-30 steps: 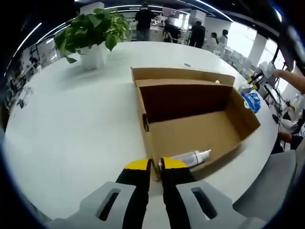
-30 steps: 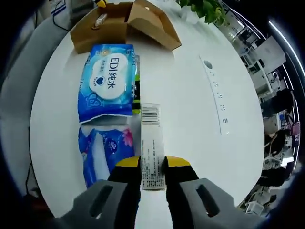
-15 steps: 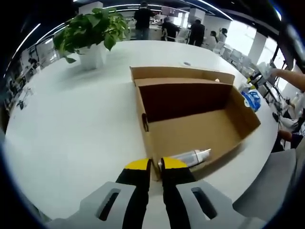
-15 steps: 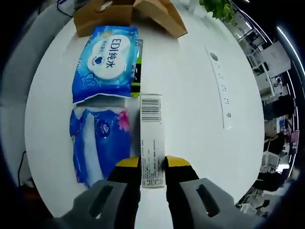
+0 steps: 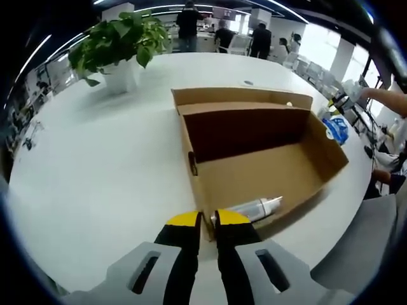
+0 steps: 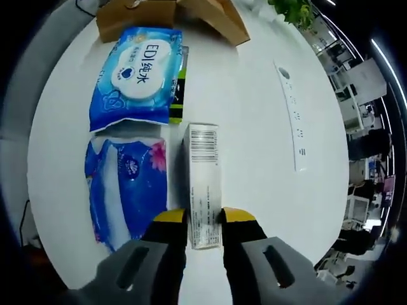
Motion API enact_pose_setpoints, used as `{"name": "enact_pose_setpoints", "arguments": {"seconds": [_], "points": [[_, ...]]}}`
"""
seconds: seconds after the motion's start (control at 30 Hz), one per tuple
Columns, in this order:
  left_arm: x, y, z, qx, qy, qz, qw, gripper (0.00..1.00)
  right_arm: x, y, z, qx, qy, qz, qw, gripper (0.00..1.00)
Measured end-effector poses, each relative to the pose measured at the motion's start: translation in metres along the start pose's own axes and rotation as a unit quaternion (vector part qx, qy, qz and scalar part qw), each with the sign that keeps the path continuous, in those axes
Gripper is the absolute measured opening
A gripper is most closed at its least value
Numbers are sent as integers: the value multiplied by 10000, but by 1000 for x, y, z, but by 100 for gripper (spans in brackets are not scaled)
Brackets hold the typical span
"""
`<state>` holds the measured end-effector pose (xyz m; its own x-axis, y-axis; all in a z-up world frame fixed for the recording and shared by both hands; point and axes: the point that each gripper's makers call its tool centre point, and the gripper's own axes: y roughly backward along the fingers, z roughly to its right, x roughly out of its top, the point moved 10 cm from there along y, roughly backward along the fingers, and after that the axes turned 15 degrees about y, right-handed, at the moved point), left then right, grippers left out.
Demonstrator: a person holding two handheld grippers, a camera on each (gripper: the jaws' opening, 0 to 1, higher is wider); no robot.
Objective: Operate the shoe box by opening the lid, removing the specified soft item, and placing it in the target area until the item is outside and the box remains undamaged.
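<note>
On a white round tabletop (image 5: 95, 165), I stand with a tool in each hand and the shoe box (image 5: 261, 159) already open, its lid folded back and its brown interior in plain sight. My left hand-held gripper (image 5: 202, 220) pinches the near wall of the box at its corner, jaws nearly together on the cardboard, apparently steadying it. My right hand-held gripper (image 6: 196, 217) is clamped on the end of a long white carton (image 6: 202, 184) with a barcode on its top, jaws drawn in against its sides.

By my reading, the opening is done and the unloading well along. Two soft packs lie on the tabletop, well apart from the box: a blue-and-white wipes pack (image 6: 137, 76) and, just below it, a blue tissue pack (image 6: 127, 190), with the carton close beside them. A green-edged item (image 6: 179, 89) peeks from under the wipes pack. Which pack is the specified soft item I cannot tell. The box shows no tears or crushing. Left, as I judge it, is to release the carton.

The left gripper view gives the box's interior: a silver spray bottle (image 5: 251, 208) lying on its floor near my jaws. It also shows a potted plant (image 5: 121, 44) and people beyond the tabletop. The right gripper view gives the removed goods laid out, with the box at the top edge.
</note>
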<state>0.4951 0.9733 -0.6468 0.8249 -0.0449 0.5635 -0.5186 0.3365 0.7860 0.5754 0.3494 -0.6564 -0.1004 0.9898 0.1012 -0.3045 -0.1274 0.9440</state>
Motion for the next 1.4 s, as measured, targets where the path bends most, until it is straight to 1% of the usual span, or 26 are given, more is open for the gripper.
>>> {"name": "enact_pose_setpoints", "arguments": {"seconds": [0.13,0.23,0.33,0.37,0.43,0.57,0.63,0.7,0.8,0.87,0.9,1.03,1.07,1.17,1.23,1.27,1.3,1.4], "points": [[0,1,-1,-20,-10,38,10000,7,4,6,-1,-93,4,22,10000,26],[0,2,-1,-4,-86,47,10000,8,5,13,-1,-249,-101,73,9996,31],[1,4,0,-12,-214,8,9998,9,8,21,-1,-385,-276,110,9988,32],[1,5,1,-20,-255,-13,9997,9,10,25,-3,-420,-405,138,9982,34],[1,7,3,-63,-299,-75,9995,9,12,30,-6,-474,-503,144,9975,37],[6,13,6,-131,-608,-77,9980,12,19,43,-14,-673,-950,309,9927,41],[10,16,7,-172,-732,-25,9972,14,22,50,-19,-765,-1090,355,9905,43],[14,19,8,-205,-864,7,9961,17,26,58,-23,-884,-1351,429,9859,46],[19,23,12,-324,-1097,-9,9934,21,32,68,-29,-1027,-1584,531,9806,51],[22,24,13,-401,-1310,-75,9905,24,37,74,-34,-1123,-1744,615,9763,55],[23,24,14,-425,-1430,-118,9887,25,41,78,-36,-1187,-1859,683,9730,56],[29,24,16,-515,-1693,-221,9840,30,50,88,-45,-1338,-2052,778,9664,63],[30,24,16,-542,-1764,-249,9825,31,53,91,-48,-1386,-2142,791,9637,64],[35,23,17,-583,-2042,-345,9766,34,61,98,-55,-1496,-2390,877,9554,69],[38,21,16,-595,-2178,-394,9734,34,66,103,-60,-1548,-2565,952,9493,72],[41,20,17,-608,-2279,-444,9708,34,69,105,-62,-1565,-2629,978,9470,73],[42,20,17,-617,-2333,-466,9693,34,73,107,-65,-1636,-2767,1043,9412,74],[48,18,19,-698,-2549,-556,9628,35,82,111,-73,-1686,-2878,1198,9351,76]]}}
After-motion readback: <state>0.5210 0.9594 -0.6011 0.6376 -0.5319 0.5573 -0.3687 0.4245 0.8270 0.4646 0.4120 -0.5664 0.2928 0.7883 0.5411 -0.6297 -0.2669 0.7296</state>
